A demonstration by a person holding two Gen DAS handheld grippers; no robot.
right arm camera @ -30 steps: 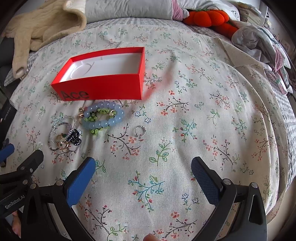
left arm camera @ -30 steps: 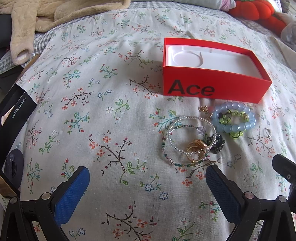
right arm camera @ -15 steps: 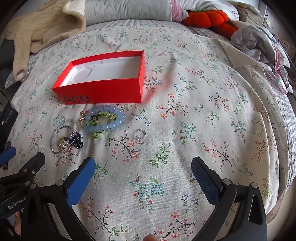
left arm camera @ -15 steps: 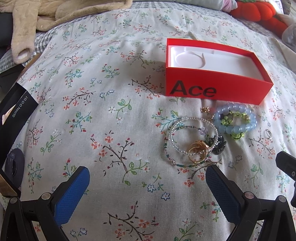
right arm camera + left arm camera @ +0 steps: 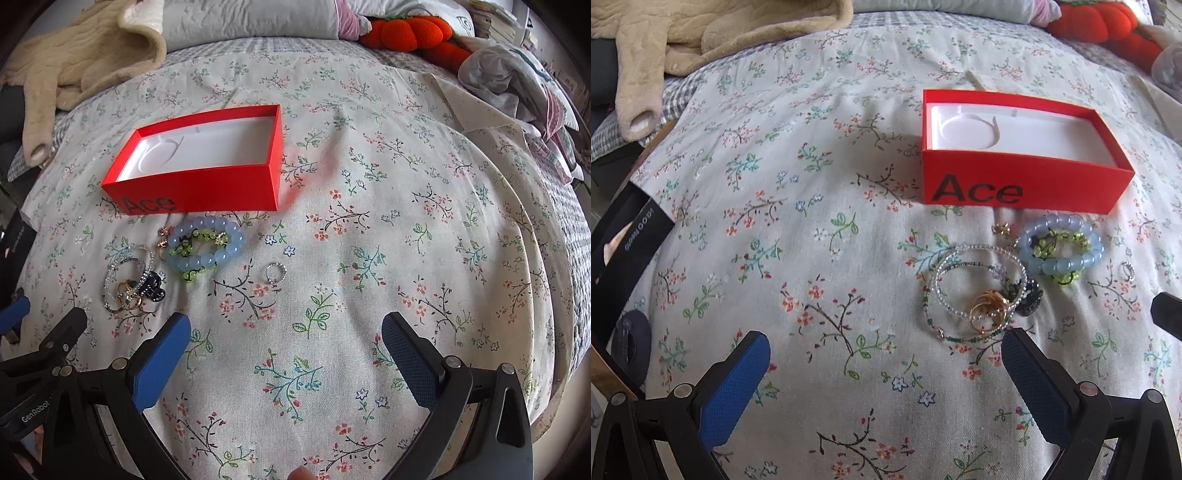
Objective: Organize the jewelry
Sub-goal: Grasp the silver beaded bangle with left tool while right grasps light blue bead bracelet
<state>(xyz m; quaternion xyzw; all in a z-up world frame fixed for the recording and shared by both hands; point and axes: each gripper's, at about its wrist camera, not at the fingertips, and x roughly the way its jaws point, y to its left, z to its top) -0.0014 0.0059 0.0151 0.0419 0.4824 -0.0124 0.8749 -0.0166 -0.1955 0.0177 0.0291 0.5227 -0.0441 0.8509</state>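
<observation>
1. Floral bedspread (image 5: 369, 206) covers the bed; a beige fleece garment (image 5: 701, 33) lies at the far left, an orange plush (image 5: 410, 33) at the far edge, and crumpled clothing (image 5: 517, 81) at the far right
2. Red box (image 5: 1015, 184), marked "Ace", sits open on the spread; its white insert (image 5: 1015, 136) holds nothing visible
3. Jewelry lies on the cloth just in front of the box, none inside it
4. Blue bead bracelet (image 5: 1060, 249) lies nearest the box, with a green bead piece (image 5: 192, 251) tangled through it
5. Clear bead bracelets (image 5: 975, 284) lie beside it to the left, overlapping gold rings (image 5: 990, 310) and a dark ornament (image 5: 1028, 299)
6. Silver ring (image 5: 276, 273) lies alone, apart to the right of the cluster
7. Left gripper (image 5: 886, 369): jaws spread wide, holding nothing, above the cloth just short of the clear bracelets
8. Right gripper (image 5: 286, 350): jaws spread wide, holding nothing, the silver ring ahead between the fingers
9. Black carton (image 5: 624, 251) lies at the left edge
</observation>
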